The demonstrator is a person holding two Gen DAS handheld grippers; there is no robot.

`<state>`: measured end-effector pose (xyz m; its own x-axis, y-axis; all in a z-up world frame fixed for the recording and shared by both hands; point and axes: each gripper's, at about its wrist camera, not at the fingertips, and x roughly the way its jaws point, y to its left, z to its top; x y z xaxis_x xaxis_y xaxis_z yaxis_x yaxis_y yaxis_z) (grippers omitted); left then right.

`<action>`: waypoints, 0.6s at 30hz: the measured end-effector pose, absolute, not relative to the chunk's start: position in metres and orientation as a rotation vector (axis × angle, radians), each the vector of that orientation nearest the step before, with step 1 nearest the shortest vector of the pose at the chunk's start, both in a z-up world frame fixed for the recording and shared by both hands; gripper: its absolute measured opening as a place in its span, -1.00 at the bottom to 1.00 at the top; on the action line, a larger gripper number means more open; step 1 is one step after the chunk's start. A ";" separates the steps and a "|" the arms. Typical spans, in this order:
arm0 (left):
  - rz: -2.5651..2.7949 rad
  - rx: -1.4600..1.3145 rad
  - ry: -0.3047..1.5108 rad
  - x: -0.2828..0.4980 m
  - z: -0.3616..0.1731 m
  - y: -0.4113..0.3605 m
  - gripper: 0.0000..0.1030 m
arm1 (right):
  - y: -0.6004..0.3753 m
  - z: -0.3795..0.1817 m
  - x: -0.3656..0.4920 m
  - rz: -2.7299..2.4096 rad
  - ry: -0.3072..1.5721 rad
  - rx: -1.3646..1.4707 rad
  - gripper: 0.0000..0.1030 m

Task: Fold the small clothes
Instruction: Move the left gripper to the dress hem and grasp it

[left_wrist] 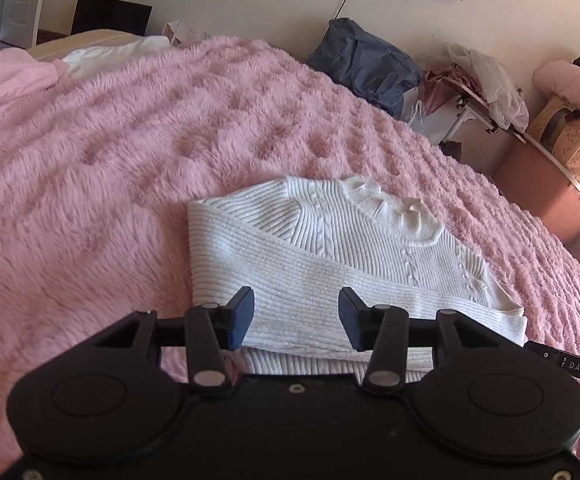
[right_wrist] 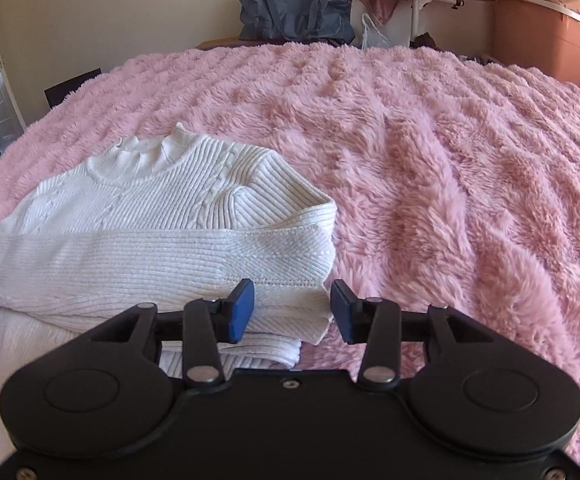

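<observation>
A white ribbed knit sweater [left_wrist: 329, 248] lies on the fluffy pink blanket [left_wrist: 110, 160], with a sleeve folded across its body and its collar at the far end. It also shows in the right wrist view [right_wrist: 162, 224]. My left gripper [left_wrist: 295, 316] is open and empty, its blue pads just above the sweater's near edge. My right gripper [right_wrist: 291, 310] is open and empty over the sweater's near right corner. The sweater's lowest part is hidden under both grippers.
The pink blanket [right_wrist: 429, 160] covers the whole bed. A dark blue bag [left_wrist: 365, 60] and a cluttered small table [left_wrist: 473, 100] stand beyond the far edge. A pink storage box [left_wrist: 545, 196] stands to the right. A pink cloth [left_wrist: 6, 80] and a white pillow [left_wrist: 102, 54] lie at far left.
</observation>
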<state>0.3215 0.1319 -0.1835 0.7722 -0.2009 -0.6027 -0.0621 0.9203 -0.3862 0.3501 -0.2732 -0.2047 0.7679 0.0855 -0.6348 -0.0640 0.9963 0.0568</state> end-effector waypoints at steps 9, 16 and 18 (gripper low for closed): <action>-0.184 -0.348 0.732 0.207 -0.142 0.156 -0.05 | -0.263 -0.164 0.230 0.259 0.706 0.097 -0.17; -0.121 -0.203 0.935 0.120 -0.163 0.150 -0.05 | -0.251 -0.169 0.145 0.316 0.851 0.084 -0.17; -0.131 -0.226 1.006 0.099 -0.173 0.150 -0.05 | -0.249 -0.173 0.127 0.315 0.899 0.097 -0.17</action>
